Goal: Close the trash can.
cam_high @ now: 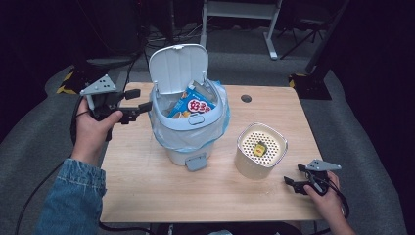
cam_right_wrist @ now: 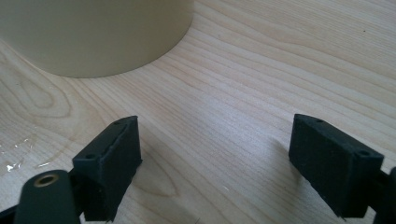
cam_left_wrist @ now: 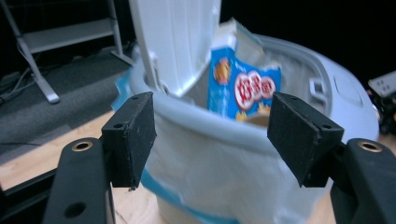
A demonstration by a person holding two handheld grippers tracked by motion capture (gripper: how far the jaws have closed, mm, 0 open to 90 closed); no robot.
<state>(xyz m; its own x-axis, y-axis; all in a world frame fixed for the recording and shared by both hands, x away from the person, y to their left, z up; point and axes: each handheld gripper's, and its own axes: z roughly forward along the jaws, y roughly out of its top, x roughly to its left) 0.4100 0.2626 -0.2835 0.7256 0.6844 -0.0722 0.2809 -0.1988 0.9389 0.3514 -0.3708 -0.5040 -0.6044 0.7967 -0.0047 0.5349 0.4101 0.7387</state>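
Note:
A white pedal bin (cam_high: 188, 132) stands mid-table with its lid (cam_high: 178, 66) raised and a pale bag lining it. A blue snack packet (cam_high: 193, 104) pokes out of the bin's mouth, and in the left gripper view the packet (cam_left_wrist: 245, 88) sits just behind the rim (cam_left_wrist: 224, 126). My left gripper (cam_high: 139, 100) hangs level at the bin's left side, at rim height. Its jaws stand open (cam_left_wrist: 210, 135) with nothing between the pads. My right gripper (cam_high: 292, 175) rests low near the table's front right corner, open (cam_right_wrist: 215, 158) over bare wood.
A cream round container (cam_high: 259, 161) with a perforated top and a small yellow item (cam_high: 259, 148) on it stands right of the bin; its wall (cam_right_wrist: 93, 32) is close ahead of my right gripper. The wooden table (cam_high: 161, 196) has a cable hole (cam_high: 246, 98). Dark floor surrounds it.

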